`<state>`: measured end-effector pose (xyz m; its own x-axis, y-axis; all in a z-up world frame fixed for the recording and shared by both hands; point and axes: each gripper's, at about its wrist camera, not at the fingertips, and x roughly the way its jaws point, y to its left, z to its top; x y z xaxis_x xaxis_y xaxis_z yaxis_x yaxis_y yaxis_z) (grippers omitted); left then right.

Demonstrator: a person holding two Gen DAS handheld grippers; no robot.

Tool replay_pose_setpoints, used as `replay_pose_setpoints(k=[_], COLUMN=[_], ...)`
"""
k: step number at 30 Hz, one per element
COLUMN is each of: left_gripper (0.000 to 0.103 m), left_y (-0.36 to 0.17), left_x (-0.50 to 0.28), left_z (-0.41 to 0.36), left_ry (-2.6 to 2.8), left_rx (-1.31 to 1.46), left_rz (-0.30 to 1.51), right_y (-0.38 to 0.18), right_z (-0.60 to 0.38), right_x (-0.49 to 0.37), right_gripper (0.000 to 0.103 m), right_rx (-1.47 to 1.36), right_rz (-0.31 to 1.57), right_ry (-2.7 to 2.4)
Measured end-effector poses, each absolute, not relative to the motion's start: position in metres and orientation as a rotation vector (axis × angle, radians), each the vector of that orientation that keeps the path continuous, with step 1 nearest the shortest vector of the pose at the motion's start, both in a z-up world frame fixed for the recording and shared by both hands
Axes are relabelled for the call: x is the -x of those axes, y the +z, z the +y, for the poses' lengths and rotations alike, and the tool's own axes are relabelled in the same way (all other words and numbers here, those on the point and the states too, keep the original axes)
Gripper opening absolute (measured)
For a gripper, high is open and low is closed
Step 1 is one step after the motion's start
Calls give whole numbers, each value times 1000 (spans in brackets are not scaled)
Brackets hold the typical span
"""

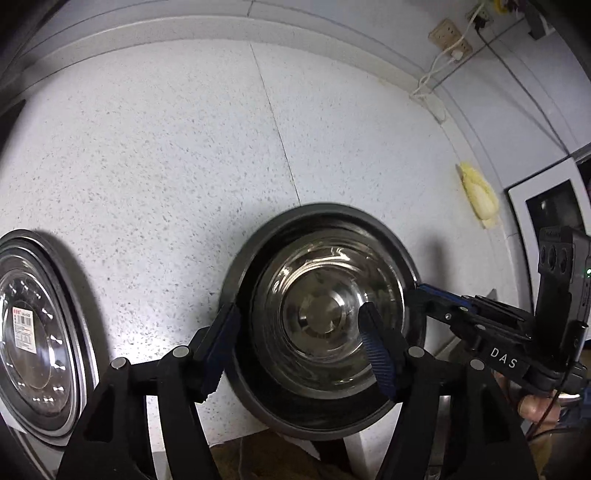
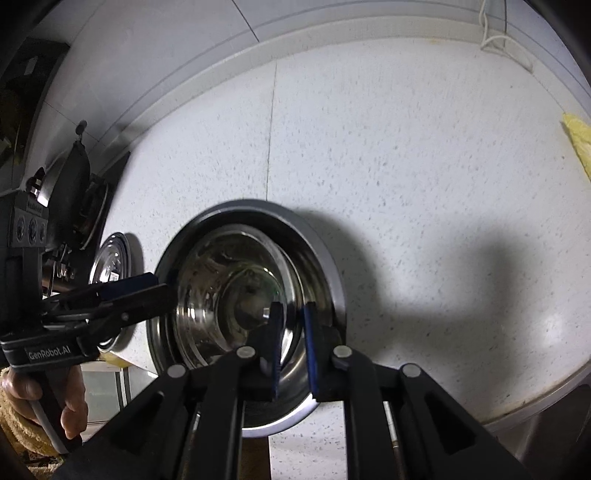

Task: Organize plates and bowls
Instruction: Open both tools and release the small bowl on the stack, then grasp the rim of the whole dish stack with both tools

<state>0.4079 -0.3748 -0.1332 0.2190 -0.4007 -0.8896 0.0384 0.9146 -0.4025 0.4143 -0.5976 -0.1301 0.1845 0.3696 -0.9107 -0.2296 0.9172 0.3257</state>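
Note:
A steel bowl [image 1: 325, 314] sits inside a wide dark-rimmed plate [image 1: 266, 236] at the counter's near edge. My left gripper [image 1: 299, 343] is open, one finger outside the plate's left rim, the other inside the bowl. My right gripper [image 2: 293, 339] is shut on the bowl's right rim [image 2: 291, 332], one finger inside, one outside; the same bowl [image 2: 229, 295] and plate [image 2: 332, 266] show there. The right gripper also shows at the bowl's right edge in the left wrist view [image 1: 424, 291]. A second steel plate [image 1: 37, 332] with a label lies to the left.
The speckled white counter [image 1: 166, 147] stretches back to a wall with sockets [image 1: 448, 35] and cables. A yellow cloth [image 1: 478, 195] lies at the right near a dark appliance [image 1: 554, 206]. The counter's front edge runs just under the plates.

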Motion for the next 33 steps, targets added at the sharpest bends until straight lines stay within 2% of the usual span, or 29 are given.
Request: replay_pose_setpoints(k=[3,7,10,17,29,31,33], left_gripper=[63,73,73,73,72,69,61], left_y=[-128,-132,-143,-168,-181,-181,-183], left_x=[-405,-403,-402,-393,-383,-383,-383], left_z=[-360,-333,-318,-307,-299,-299,-299], left_ry=[-293,-249,-234,-246,-236,-240,-250], left_rx=[357,405,452,544,606,597,598], left_rz=[1291,1284,1304,1374,1393,1392,1399], right_y=[-120,-114,-121,-135,-144,-147,-149], right_z=[-603,-611,-620,-621,-618,-615,-613], right_x=[-410,-407,-407,-403,-406,-406,-406], right_gripper=[12,25,26,30,30,29,29], right_rx=[-111,-100,-116,-152,-128,-112,-99], right_rz=[1292,1284,1313,1355,1375,1382,1383], right_ry=[419,402,397,431,429,429,434])
